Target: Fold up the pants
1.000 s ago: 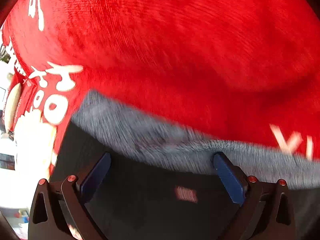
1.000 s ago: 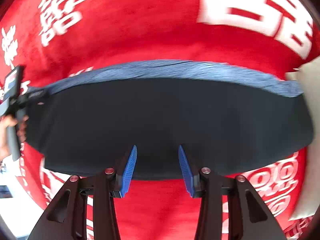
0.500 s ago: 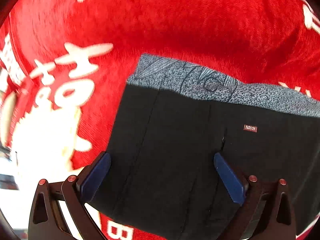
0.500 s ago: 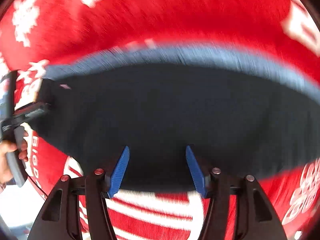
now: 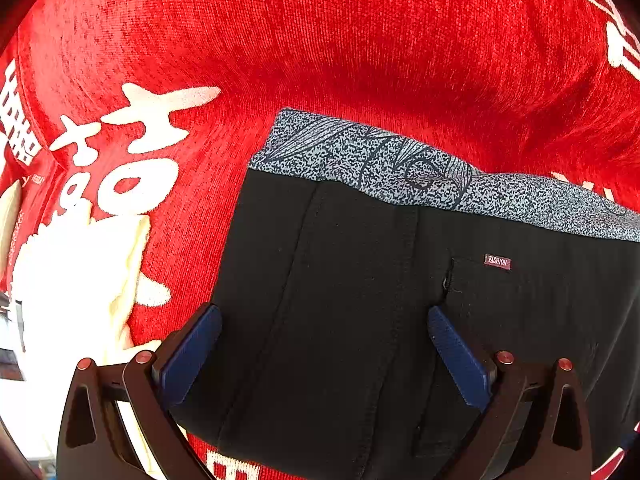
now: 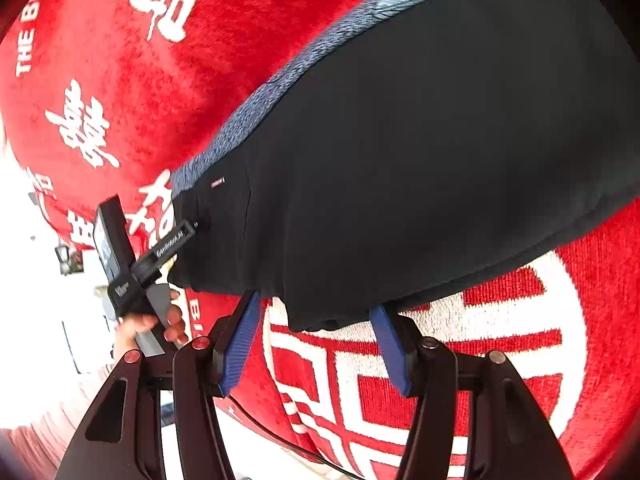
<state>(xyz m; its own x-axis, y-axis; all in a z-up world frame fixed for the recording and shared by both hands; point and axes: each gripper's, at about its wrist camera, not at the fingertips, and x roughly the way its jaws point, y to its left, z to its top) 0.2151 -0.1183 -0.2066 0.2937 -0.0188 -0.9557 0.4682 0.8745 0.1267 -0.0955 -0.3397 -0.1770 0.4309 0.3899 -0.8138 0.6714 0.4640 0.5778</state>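
Black pants (image 5: 360,320) with a speckled grey waistband (image 5: 380,164) lie folded flat on a red blanket (image 5: 320,40). A small "FASHION" tag (image 5: 497,261) sits near the waistband. My left gripper (image 5: 324,344) is open, hovering over the pants' left end, holding nothing. In the right wrist view the pants (image 6: 420,152) fill the centre; my right gripper (image 6: 316,340) is open at their near edge, empty. The left gripper (image 6: 176,240) shows there at the pants' left end, held by a hand.
The red blanket (image 6: 140,80) carries white printed characters. A pale cream cloth (image 5: 80,280) lies at the blanket's left edge. A black cable (image 6: 280,440) runs below the blanket's near edge.
The left gripper has pulled back from close above the waistband and settled. The right gripper has swung so the pants now lie diagonally; its jaws have opened wider.
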